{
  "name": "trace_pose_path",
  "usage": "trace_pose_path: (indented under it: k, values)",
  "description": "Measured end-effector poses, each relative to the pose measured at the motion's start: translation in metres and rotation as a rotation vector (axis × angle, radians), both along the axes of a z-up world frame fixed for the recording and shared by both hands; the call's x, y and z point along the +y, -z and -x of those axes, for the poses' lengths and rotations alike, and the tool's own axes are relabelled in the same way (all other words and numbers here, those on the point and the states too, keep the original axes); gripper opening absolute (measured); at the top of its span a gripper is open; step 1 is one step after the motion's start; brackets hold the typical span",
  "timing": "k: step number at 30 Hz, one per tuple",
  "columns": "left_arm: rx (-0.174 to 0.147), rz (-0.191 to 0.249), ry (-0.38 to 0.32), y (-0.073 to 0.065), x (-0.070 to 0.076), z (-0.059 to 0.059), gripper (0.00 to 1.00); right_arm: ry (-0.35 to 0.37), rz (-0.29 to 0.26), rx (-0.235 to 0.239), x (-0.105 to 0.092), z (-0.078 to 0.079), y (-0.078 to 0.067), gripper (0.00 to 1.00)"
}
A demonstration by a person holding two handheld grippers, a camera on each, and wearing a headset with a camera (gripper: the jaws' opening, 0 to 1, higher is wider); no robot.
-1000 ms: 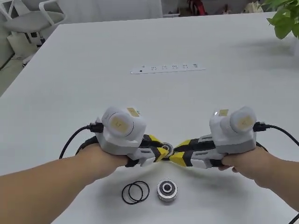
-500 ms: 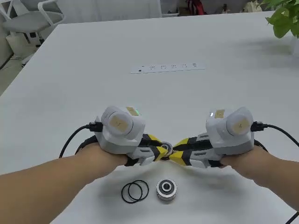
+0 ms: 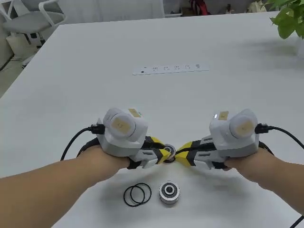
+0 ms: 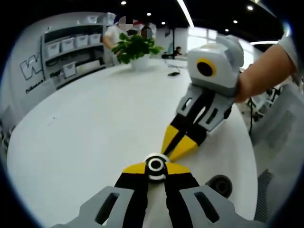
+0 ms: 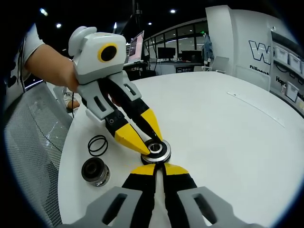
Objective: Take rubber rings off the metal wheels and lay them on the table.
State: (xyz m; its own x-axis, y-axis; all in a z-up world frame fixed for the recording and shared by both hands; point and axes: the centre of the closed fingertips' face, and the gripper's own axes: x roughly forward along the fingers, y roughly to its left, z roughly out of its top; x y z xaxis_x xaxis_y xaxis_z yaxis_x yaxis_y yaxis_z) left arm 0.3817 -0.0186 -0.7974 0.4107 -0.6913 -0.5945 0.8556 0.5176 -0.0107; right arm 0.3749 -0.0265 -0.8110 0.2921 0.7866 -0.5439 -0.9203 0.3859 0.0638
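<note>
Jaws of the left gripper (image 3: 165, 153) are clenched on a small round metal wheel w/ a black rubber ring round its rim (image 3: 170, 152), held just above the white worktop (image 3: 142, 104). In the left gripper view the yellow tips (image 4: 156, 167) sit either side of that wheel (image 4: 156, 165), its face turned to the camera.

Jaws of the right gripper (image 3: 179, 153) are pressed together, tips right at the wheel's rim, coming in from the opposite side. In the right gripper view those tips (image 5: 160, 167) meet just under the wheel (image 5: 157, 149); can't tell if any rubber is nipped btwn them. Left gripper (image 5: 142, 135) enters there from the left, gripping the wheel.

Vs 1 sec ago: hardly any change. Both grippers still meet tip to tip on the wheel; right gripper's body has edged a touch toward the left one. Things on the worktop lie as before.

On the worktop, near the person: two thin black rubber rings (image 3: 137, 194), overlapping, flat. Just beside them to the right, a second metal wheel (image 3: 169, 192), lying flat, apart from the rings. Same pair seen in the right gripper view: rings (image 5: 98, 144), wheel (image 5: 95, 172).

Further back: flat white power strip (image 3: 171, 70) mid-worktop; green leafy plant (image 3: 287, 19) at the far right corner.
</note>
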Motion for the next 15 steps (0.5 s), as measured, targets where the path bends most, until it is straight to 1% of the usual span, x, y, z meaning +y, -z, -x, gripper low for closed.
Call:
trace_pose_path:
  k: [3, 5, 11, 13, 14, 15]
  values:
    - [-0.003, -0.003, 0.001, 0.0001, 0.0001, -0.0002, 0.13, 0.018, 0.0, 0.004, -0.0018, -0.0017, -0.001, 0.0]
    - [-0.005, -0.004, 0.003, 0.0, 0.0002, -0.0001, 0.12, 0.041, -0.022, 0.039, -0.0031, -0.0021, -0.0015, 0.0]
    - [-0.005, -0.004, 0.002, -0.0003, 0.0, 0.0003, 0.12, 0.094, -0.07, 0.108, -0.0046, -0.0034, -0.0033, 0.0]
    - [-0.004, -0.005, 0.0, -0.0004, 0.0001, 0.0003, 0.12, 0.132, -0.108, 0.158, -0.0053, -0.0041, -0.0038, 0.0]
    - [-0.004, -0.004, 0.0, -0.0004, 0.0002, 0.0002, 0.12, 0.14, -0.12, 0.169, -0.006, -0.0046, -0.0041, 0.0]
    - [-0.004, -0.004, 0.0, -0.0004, 0.0002, 0.0003, 0.12, 0.154, -0.137, 0.19, -0.0061, -0.0047, -0.0044, 0.0]
